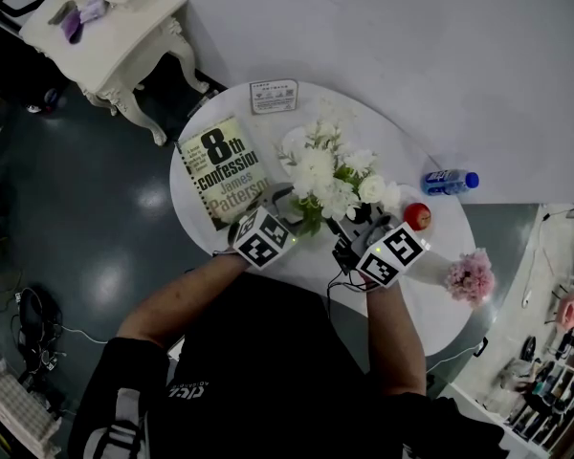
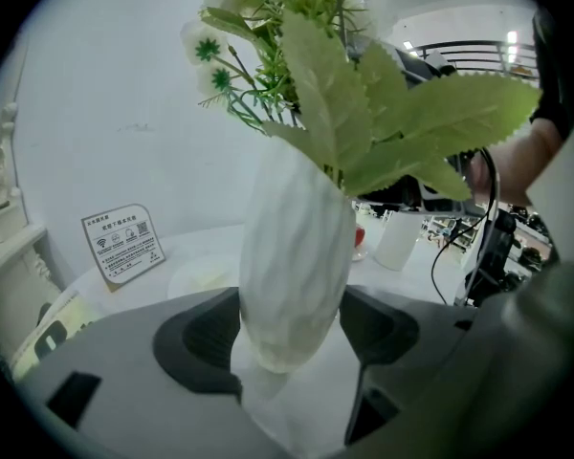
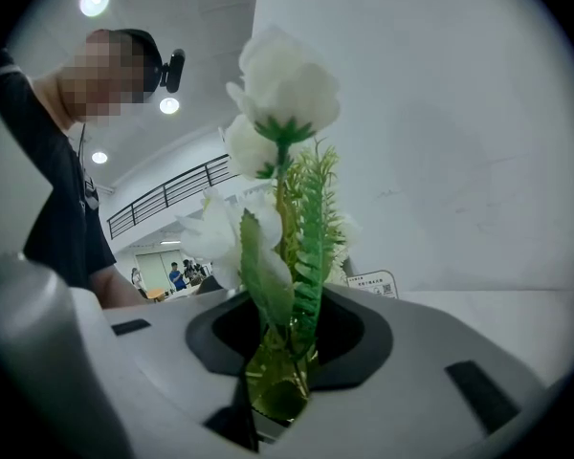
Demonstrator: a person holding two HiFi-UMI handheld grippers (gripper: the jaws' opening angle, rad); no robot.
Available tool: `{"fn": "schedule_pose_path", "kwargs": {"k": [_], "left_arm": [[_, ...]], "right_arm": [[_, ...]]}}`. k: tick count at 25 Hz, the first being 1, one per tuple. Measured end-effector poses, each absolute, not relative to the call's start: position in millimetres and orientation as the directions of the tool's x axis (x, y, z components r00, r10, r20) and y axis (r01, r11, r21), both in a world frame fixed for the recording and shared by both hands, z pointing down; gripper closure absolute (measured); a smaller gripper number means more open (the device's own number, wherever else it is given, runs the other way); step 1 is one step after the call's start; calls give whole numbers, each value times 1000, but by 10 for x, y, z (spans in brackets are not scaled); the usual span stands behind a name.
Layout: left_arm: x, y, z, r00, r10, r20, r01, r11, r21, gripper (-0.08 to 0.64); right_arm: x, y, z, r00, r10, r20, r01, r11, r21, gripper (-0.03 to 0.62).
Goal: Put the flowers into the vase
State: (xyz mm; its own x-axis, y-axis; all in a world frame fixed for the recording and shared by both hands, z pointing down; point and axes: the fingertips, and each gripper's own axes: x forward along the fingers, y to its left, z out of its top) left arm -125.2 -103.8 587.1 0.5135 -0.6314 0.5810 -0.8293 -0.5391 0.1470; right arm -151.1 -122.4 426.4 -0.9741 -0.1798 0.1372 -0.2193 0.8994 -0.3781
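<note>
A round white table [image 1: 416, 299] stands on a dark glossy floor next to a pale wall, with a small ornate white side table [image 1: 115, 36] off at the far left. The left gripper [image 2: 292, 333] has its jaws spread wide and pressed against both sides of a ribbed white vase [image 2: 297, 256], which stands upright on the table with green leaves and white blooms [image 2: 364, 113] rising out of its mouth. The right gripper [image 3: 282, 352] has its jaws drawn close together on the green stems of a spray of white flowers [image 3: 287, 94] with a fern frond. From the head view the two grippers sit side by side at the near edge of the table, the left gripper [image 1: 285, 207] just left of the right gripper [image 1: 349, 232]. The white bunch [image 1: 330, 175] spreads above and between them. Whether the held stems already sit in the vase's mouth cannot be made out. A paperback book [image 1: 225, 172] lies just left of the vase, a small printed sign card [image 1: 274, 96] stands at the far rim, and a flat white plate [image 2: 201, 275] lies behind the vase. To the right are a red round fruit [image 1: 417, 215], a plastic bottle [image 1: 450, 181] lying on its side, and, well apart near the right rim, a bunch of pink flowers [image 1: 470, 276].
</note>
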Motion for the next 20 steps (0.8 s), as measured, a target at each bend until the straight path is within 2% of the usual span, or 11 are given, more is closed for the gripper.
{"fn": "schedule_pose_path", "kwargs": {"k": [20], "left_arm": [[-1232, -1032, 5867, 508, -636, 580, -833, -534, 145, 229]], "right_arm": [[-1453, -1105, 4274, -948, -210, 239, -256, 950, -180, 430]]}}
